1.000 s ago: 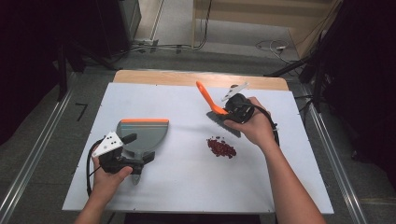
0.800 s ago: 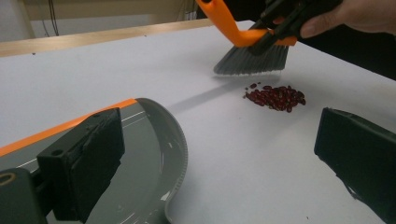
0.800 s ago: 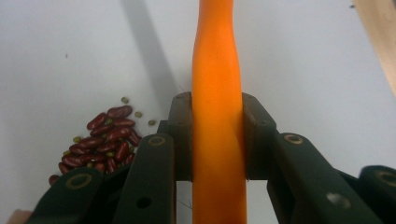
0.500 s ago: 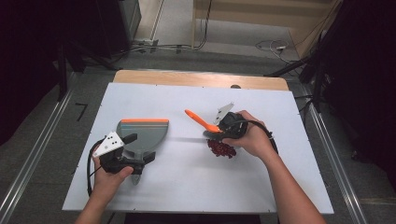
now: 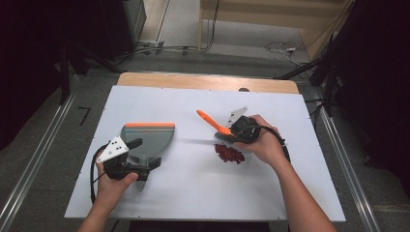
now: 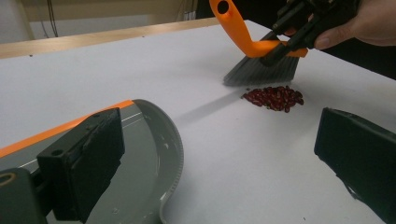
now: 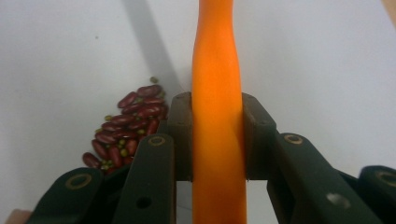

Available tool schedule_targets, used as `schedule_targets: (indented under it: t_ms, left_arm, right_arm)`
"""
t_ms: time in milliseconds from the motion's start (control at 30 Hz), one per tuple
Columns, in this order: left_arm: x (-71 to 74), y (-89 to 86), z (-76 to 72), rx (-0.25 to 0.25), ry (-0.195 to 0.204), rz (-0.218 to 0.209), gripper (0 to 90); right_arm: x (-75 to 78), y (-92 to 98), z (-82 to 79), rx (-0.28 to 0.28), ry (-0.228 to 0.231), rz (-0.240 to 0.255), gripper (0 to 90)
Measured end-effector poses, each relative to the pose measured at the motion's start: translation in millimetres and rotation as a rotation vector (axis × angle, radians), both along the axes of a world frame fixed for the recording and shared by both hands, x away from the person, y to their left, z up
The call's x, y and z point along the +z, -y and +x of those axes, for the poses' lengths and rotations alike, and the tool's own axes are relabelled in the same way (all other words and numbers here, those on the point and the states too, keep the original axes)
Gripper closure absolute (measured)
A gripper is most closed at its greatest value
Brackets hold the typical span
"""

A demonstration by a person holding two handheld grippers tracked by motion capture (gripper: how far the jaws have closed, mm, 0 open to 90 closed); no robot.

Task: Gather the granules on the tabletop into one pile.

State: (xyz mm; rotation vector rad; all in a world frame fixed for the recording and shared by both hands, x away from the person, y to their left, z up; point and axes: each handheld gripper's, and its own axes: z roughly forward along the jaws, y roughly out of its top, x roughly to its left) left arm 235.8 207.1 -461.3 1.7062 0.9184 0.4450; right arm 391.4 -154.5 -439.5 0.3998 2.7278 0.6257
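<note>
Since half a second ago, the right gripper [image 5: 231,134] has barely shifted, its jaws clamped on the orange brush [image 5: 212,124] beside the beans [image 5: 229,153]. Left gripper [image 5: 140,164] holds the dustpan [image 5: 147,139] at the near left; whether its jaws grip tight, I cannot tell.

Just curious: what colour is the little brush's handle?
Bright orange; the brush handle shows best in the right gripper view.

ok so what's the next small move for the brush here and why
Probably lower the orange-handled grey-bristled brush to the table on the far side of the pile of dark red beans and sweep toward the grey dustpan with orange edge. The right claw grips the handle; the bristles hover beside the beans, and the dustpan waits apart.
</note>
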Motion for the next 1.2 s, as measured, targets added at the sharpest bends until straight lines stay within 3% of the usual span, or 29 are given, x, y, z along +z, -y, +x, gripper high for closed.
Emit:
schedule_targets:
  t_ms: [100,200,367,567,800,1200]
  left_arm:
    - [-0.3,-0.2,0.3,0.0,-0.001,0.001,2.1]
    - [-0.2,0.6,0.3,-0.003,0.001,0.005,2.1]
    - [-0.2,0.6,0.1,-0.001,0.0,0.005,2.1]
    - [-0.6,0.9,0.4,-0.004,0.0,0.006,2.1]
    - [-0.9,0.6,0.7,-0.003,-0.001,0.004,2.1]
    - [-0.4,-0.5,0.4,-0.001,-0.001,0.005,2.1]
  right_arm:
    - [-1.0,-1.2,-6.2,0.004,-0.001,0.0,68.8]
    - [2.1,-0.3,-9.2,0.01,-0.04,0.029,68.8]
    - [8.6,5.0,-9.8,-0.01,-0.021,0.066,68.8]
    - [0.8,7.5,-7.1,-0.036,-0.008,0.026,68.8]
    - [-0.5,6.8,-12.9,-0.017,-0.035,0.038,68.8]
    - [8.6,13.6,-16.3,-0.045,-0.014,0.067,68.7]
